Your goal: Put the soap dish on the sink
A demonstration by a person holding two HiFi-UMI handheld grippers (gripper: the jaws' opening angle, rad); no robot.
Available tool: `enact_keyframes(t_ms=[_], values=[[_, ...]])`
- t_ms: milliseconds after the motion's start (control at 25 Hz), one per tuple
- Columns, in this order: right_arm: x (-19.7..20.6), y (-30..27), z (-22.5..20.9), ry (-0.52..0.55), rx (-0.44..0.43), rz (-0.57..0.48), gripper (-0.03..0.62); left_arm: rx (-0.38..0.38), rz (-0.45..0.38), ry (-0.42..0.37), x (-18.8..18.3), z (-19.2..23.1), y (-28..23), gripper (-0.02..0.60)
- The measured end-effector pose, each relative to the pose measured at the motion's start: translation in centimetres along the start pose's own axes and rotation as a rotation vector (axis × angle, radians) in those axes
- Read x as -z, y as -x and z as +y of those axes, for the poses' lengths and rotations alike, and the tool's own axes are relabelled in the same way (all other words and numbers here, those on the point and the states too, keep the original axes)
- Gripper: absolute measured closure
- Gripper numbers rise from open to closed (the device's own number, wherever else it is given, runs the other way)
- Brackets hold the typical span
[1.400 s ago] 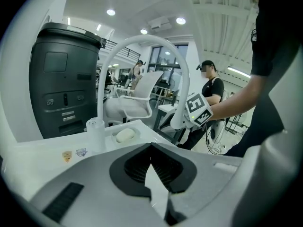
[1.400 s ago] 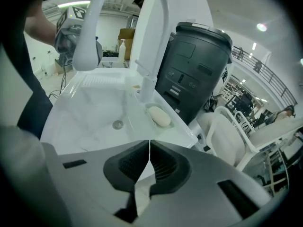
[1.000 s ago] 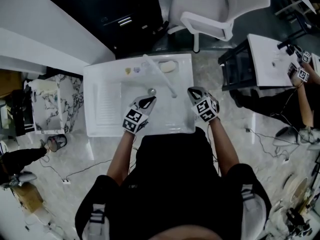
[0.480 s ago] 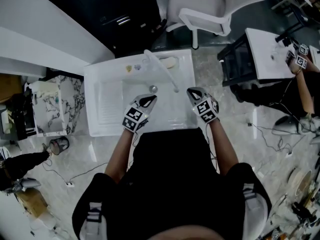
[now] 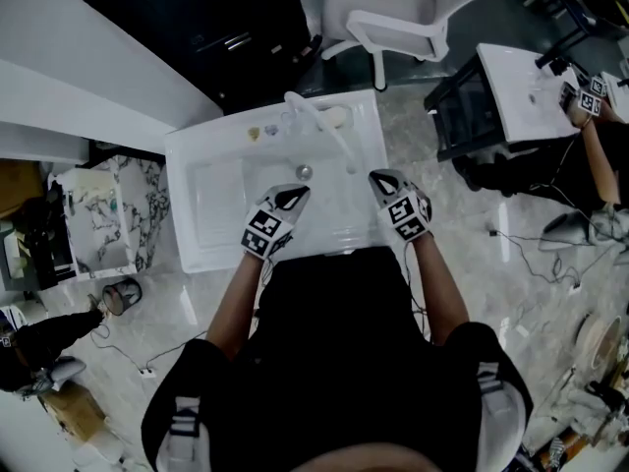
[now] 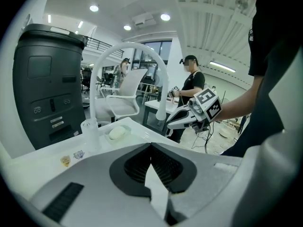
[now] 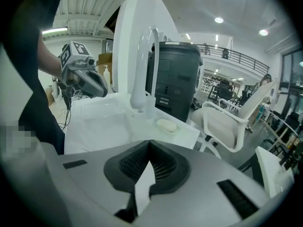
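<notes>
Currently the left gripper (image 6: 151, 146) has its fingers (image 6: 135, 167) pressed together at the tips, with nothing between them. The right gripper (image 7: 149, 144) shows the same condition: fingers (image 7: 165, 167) closed tip to tip, empty. Each is carried in one of the person's hands, and both hang over the front part of the basin of the white sink (image 5: 211, 144). They point toward the arched white faucet (image 5: 319, 131).

The left gripper stands to the near left of the faucet and the right gripper to the near right of its spout. The two are well apart from each other. Neither touches the faucet. The round drain (image 5: 305, 171) lies under the faucet's arc, nearer the left gripper's tips than the right's.

The soap dish (image 6: 117, 133) rests on the sink's back ledge, just beside the faucet base on its right. A pale oval bar lies in it. It is well apart from both grippers. Two small stickers (image 6: 71, 158) sit on the same ledge to the left of the faucet base. A ribbed draining surface (image 5: 211, 200) occupies the sink farther left of the faucet.

Beyond the faucet stands a white office chair (image 5: 393, 8), and behind and left of the faucet a dark cabinet (image 6: 45, 79). Far to the right of the faucet, a second person (image 5: 590, 155) holds marker-cube grippers at another white table (image 5: 516, 101).
</notes>
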State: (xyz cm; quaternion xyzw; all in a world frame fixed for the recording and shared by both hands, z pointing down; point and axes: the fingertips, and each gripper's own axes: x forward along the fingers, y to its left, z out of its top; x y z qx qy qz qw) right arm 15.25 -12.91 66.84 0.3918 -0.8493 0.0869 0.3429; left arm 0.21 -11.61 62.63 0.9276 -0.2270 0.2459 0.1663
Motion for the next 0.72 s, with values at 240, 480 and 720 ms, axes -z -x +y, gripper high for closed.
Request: enact_keyframes(t_ms=[240,480,720], values=[[0.3,0.7,0.9,-0.035,0.056,-0.004,0.6,0.036,0.01,-0.033,0.4,-0.1,0.3,0.581],[1.0,1.2,1.5,-0.08,0.105,-0.006,0.6,0.045,0.013,-0.041,1.0,0.2,1.1,0.581],[1.4,1.2,1.7,-0.127,0.132,-0.021,0.6,0.03,0.036,-0.035,2.4,1.4,1.3,0.581]])
